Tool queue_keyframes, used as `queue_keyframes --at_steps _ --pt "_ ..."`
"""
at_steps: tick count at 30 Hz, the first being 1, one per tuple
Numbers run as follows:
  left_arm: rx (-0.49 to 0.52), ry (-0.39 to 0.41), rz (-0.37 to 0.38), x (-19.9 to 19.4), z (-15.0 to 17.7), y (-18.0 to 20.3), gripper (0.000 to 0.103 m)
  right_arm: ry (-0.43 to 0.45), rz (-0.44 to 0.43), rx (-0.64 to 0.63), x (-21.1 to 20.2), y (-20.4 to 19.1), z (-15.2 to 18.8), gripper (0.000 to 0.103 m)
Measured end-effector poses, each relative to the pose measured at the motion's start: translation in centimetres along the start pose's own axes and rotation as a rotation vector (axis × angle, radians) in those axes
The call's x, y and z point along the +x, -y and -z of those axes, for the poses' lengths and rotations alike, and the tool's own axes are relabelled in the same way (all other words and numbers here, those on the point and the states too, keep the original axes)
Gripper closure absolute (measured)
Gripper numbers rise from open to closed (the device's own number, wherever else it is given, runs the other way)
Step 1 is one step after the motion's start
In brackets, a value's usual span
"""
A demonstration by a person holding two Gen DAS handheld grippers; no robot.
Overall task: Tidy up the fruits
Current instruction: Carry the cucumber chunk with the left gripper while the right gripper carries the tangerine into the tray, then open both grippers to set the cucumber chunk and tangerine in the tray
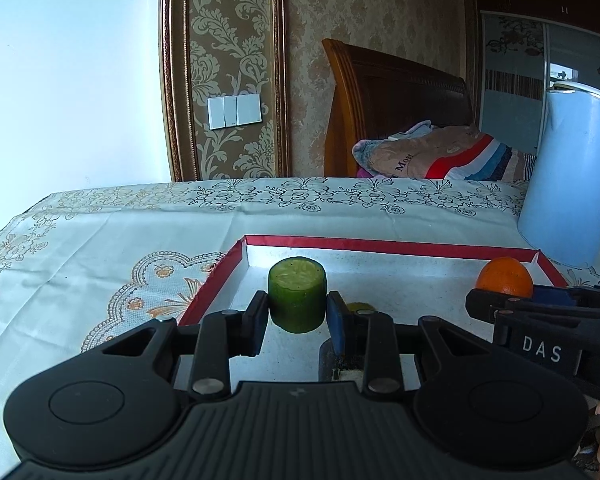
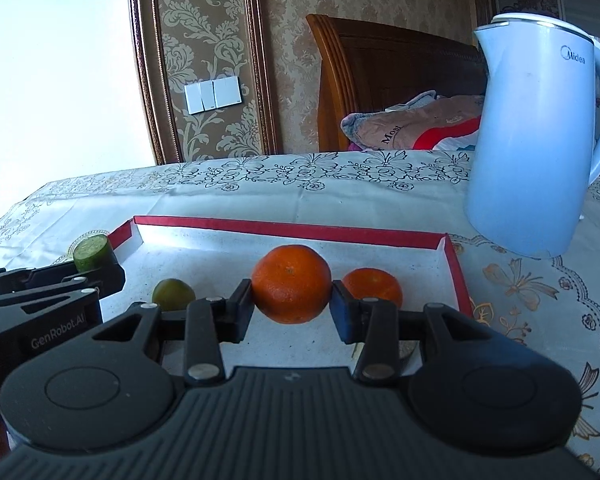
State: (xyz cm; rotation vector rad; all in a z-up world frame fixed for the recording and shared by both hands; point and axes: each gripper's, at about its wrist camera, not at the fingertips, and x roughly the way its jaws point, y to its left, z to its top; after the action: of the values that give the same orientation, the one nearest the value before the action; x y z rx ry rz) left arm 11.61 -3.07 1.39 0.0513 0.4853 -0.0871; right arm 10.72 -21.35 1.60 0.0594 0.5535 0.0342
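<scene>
A red-rimmed white tray (image 1: 380, 245) (image 2: 284, 229) lies on the tablecloth. My left gripper (image 1: 298, 312) is shut on a green cucumber piece (image 1: 297, 294), held above the tray's left part; it also shows in the right wrist view (image 2: 92, 253). My right gripper (image 2: 291, 300) is shut on a large orange (image 2: 291, 283), held over the tray; it shows in the left wrist view (image 1: 505, 276). A second smaller orange (image 2: 374, 286) and a small green fruit (image 2: 173, 294) lie in the tray.
A pale blue Midea kettle (image 2: 536, 140) (image 1: 572, 176) stands on the table just beyond the tray's right far corner. The patterned tablecloth (image 1: 100, 248) spreads left of the tray. A bed with a folded blanket (image 1: 428, 152) is behind the table.
</scene>
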Motion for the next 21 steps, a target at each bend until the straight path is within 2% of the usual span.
queue_keyframes --at_steps 10,21 --pt "0.013 -0.012 0.003 1.1 -0.1 0.1 0.072 -0.009 0.035 0.024 0.7 0.6 0.0 0.064" --pt "0.005 -0.029 0.007 1.4 0.0 -0.1 0.072 -0.009 0.034 0.02 0.8 0.5 -0.1 0.064"
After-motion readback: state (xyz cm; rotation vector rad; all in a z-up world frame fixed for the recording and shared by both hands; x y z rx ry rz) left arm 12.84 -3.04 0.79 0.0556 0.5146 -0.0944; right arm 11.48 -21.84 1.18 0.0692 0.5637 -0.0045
